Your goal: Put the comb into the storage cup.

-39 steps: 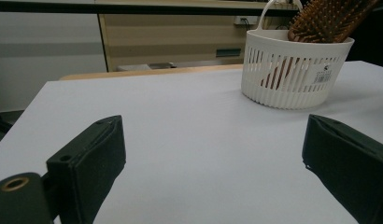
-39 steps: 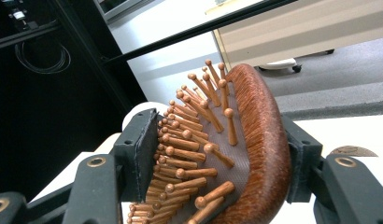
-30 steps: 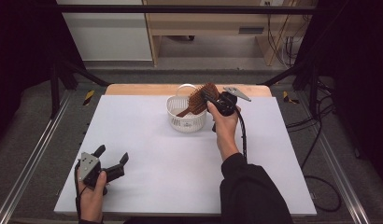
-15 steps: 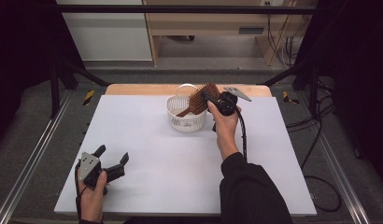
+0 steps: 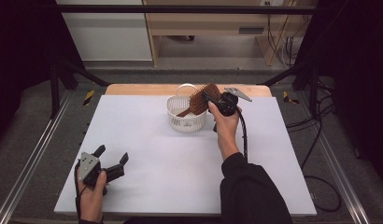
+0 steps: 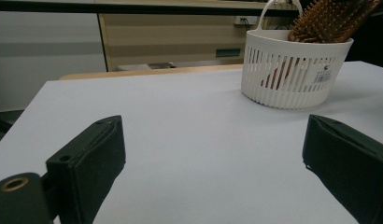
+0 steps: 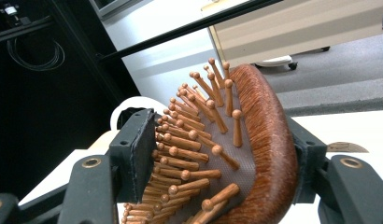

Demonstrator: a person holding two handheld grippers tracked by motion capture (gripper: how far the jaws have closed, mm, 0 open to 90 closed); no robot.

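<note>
A wooden hairbrush [image 5: 202, 99] stands tilted with its handle down inside a white slatted basket [image 5: 184, 120] at the table's far middle. My right gripper [image 5: 212, 98] grips the brush head from the right. In the right gripper view one pad rests on the bristle tips and the other on the rounded back of the brush [image 7: 257, 140]; the jaws of this gripper [image 7: 222, 154] have just been opening slightly with the brush still between them. My left gripper [image 5: 112, 154] sits open and empty at the near left of the table. The left gripper view shows the basket [image 6: 292, 77] and brush [image 6: 334, 21] far ahead.
The white table top [image 5: 147, 154] has a wooden strip along its far edge. Metal rails run along both sides of the table. A pale wooden shelf unit [image 5: 213, 23] stands behind, and cables [image 5: 315, 121] lie on the floor at the right.
</note>
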